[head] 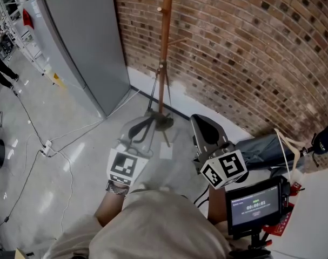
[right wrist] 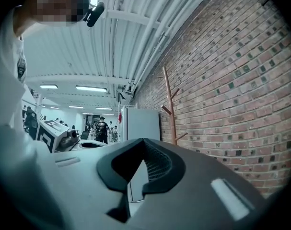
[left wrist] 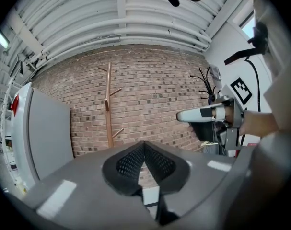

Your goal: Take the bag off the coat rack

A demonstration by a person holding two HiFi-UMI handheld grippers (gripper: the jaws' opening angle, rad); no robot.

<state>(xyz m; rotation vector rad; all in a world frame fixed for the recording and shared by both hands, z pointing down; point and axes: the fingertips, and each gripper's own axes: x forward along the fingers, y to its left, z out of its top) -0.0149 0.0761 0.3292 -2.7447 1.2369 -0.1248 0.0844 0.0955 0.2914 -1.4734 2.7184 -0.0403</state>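
The wooden coat rack (head: 164,53) stands against the brick wall, and its pegs are bare in every view. It also shows as a thin pole (left wrist: 109,104) in the left gripper view and as a pole (right wrist: 171,109) in the right gripper view. A dark bag (head: 266,147) with a cream strap (head: 286,151) lies to the right on a white surface, behind my right gripper. My left gripper (head: 145,124) points at the rack's base, shut and empty. My right gripper (head: 202,124) is held beside it, also shut with nothing in it.
A tall grey cabinet (head: 82,42) stands left of the rack against the brick wall (head: 250,47). Cables (head: 50,150) run over the shiny floor at the left. A small screen (head: 255,206) sits at the lower right. People stand far off (right wrist: 101,128).
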